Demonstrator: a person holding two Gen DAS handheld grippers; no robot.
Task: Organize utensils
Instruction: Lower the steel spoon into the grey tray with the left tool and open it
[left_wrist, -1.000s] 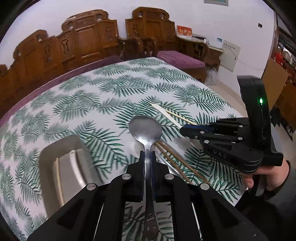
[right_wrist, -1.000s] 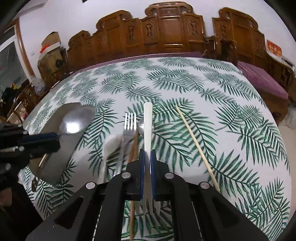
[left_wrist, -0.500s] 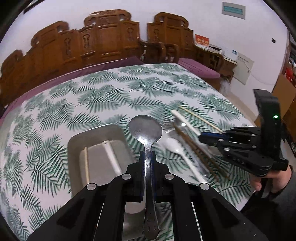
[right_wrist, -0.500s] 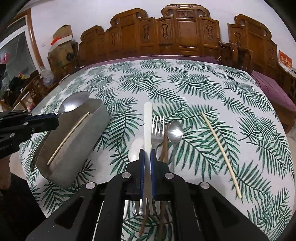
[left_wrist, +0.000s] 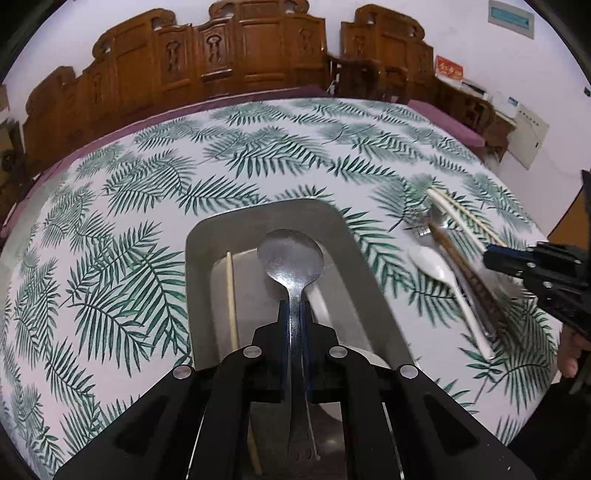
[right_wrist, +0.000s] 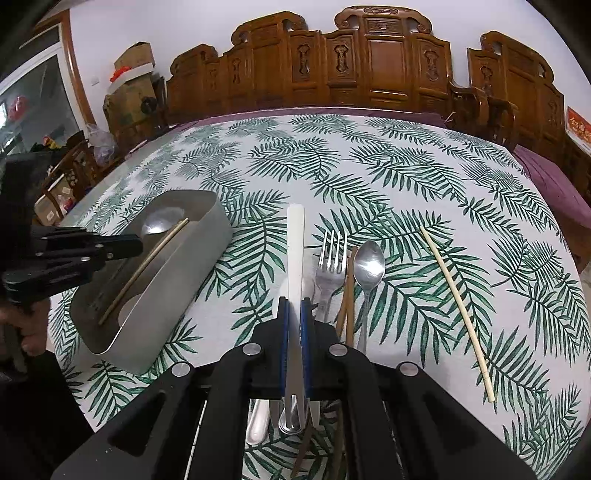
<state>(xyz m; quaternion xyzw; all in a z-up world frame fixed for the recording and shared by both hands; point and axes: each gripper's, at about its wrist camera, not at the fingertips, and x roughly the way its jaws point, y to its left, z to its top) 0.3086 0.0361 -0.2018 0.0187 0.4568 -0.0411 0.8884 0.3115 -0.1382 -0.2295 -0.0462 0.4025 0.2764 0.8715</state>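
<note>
At frame centre, we hold a stiff, slick metal spoon (left_wrist: 291, 258) by its handle, left gripper (left_wrist: 294, 314) clamped, above the grey tray (left_wrist: 362, 251), while our right gripper (right_wrist: 294, 310) pinches a light white utensil handle (right_wrist: 296, 236).

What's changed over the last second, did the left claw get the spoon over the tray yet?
Yes. The left claw carried the metal spoon leftward from above the utensil pile to over the grey tray, still gripped, not released. The right claw stayed shut on the white utensil. The fork, small spoon and loose chopstick lie where they were.
</note>
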